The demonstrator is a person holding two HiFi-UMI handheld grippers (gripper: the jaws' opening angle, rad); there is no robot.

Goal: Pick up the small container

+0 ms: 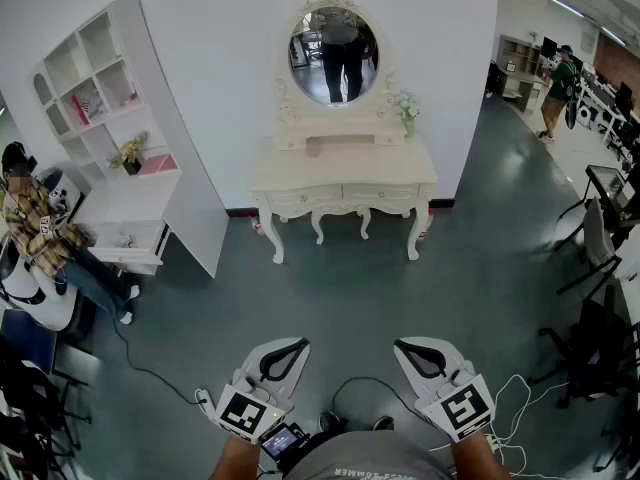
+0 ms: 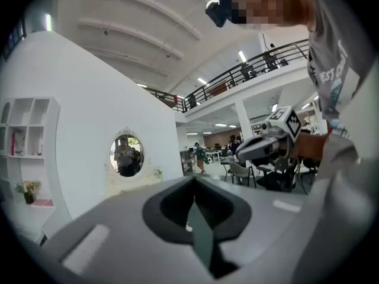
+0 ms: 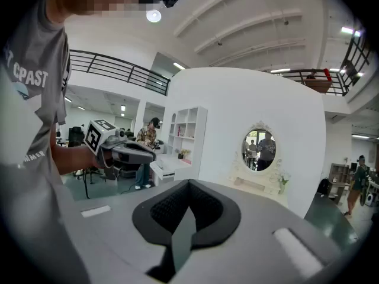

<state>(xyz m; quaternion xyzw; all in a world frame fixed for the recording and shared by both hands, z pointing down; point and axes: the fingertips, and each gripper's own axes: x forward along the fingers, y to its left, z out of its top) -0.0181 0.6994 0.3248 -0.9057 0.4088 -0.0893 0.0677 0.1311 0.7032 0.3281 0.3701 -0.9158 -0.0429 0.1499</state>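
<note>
You stand well back from the dressing table [image 1: 345, 176] with left gripper [image 1: 285, 356] and right gripper [image 1: 420, 356] both clenched on nothing, so nothing is done yet: the small container, likely on that table, is too small to make out, and approach and grasp are left

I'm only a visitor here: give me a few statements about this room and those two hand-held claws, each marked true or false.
1. The left gripper and the right gripper are both shut and empty. True.
2. The mirror over the dressing table is square. False: it is oval.
3. A white shelf unit stands left of the dressing table. True.
4. The left gripper touches the dressing table. False: a stretch of floor lies between them.
</note>
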